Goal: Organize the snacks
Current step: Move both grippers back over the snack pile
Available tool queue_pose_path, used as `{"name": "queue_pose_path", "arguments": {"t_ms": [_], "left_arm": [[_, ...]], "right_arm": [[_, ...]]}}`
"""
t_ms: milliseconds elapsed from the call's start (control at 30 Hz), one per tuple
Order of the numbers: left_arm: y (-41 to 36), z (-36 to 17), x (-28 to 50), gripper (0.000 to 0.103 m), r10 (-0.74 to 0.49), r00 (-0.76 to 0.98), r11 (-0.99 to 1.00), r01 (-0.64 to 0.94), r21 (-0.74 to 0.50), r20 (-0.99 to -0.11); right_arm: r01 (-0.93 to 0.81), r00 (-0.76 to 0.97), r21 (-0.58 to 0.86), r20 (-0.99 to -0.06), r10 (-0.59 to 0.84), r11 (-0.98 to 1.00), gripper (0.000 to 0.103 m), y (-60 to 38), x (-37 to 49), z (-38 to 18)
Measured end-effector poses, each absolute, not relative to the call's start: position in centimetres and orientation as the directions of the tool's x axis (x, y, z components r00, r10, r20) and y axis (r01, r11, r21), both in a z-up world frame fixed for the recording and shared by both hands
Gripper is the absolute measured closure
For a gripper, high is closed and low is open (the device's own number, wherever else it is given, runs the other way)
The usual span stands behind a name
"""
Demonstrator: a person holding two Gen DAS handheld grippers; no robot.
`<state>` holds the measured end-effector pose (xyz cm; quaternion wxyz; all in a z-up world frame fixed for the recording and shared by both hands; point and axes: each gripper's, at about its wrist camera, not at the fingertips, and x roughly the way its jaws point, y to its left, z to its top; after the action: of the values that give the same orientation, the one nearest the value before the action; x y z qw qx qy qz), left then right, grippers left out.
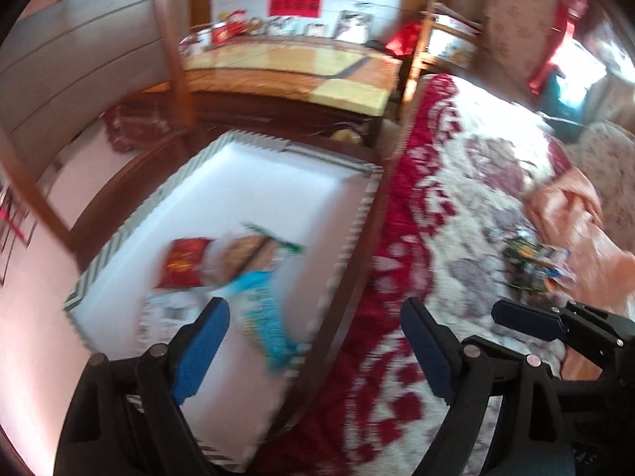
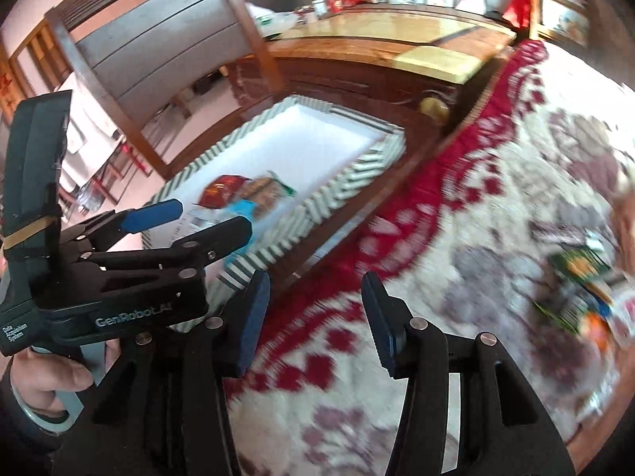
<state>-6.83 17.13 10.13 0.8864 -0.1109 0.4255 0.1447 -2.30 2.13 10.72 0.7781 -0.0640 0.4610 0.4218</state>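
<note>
A white tray with a striped rim (image 1: 119, 246) stands on a low wooden stand beside the bed. In it lie a red packet (image 1: 183, 262), a brown packet (image 1: 242, 256), a blue packet (image 1: 262, 309) and a white one (image 1: 166, 313). My left gripper (image 1: 313, 317) hangs over the tray's near right edge, open and empty. It also shows in the right wrist view (image 2: 210, 216), above the tray (image 2: 337, 194). My right gripper (image 2: 315, 289) is open over the floral bed cover with nothing between its fingers. A loose pile of snack packets (image 2: 579, 289) lies on the cover to the right. The picture is blurred.
A wooden sideboard (image 1: 293, 67) with boxes and pictures stands behind the tray. A wooden chair frame (image 1: 174, 39) rises at the left. The red-and-white bed cover (image 1: 476, 182) fills the right, with a peach cloth (image 1: 567, 206) by the snack pile (image 1: 535, 265). A hand (image 2: 51, 377) grips the left gripper's handle.
</note>
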Motion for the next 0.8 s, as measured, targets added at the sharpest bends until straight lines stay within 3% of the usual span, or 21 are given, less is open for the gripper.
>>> {"name": "queue_pose_path", "arguments": {"t_ms": [500,800], "left_arm": [[7.0,10.1,-3.6,0.007,0.068,0.634,0.99,-0.137,-0.025,-0.77],[3.0,9.2,-0.9,0.007,-0.029,0.602,0.997,-0.035,-0.064,-0.798]], "right_arm": [[-0.52,0.371,0.282,-0.776,0.51,0.807,0.055,-13.1,-0.6,9.9],[-0.376,0.398,0.323,-0.79,0.466,0.868,0.055,-19.2,1.3,8.1]]}}
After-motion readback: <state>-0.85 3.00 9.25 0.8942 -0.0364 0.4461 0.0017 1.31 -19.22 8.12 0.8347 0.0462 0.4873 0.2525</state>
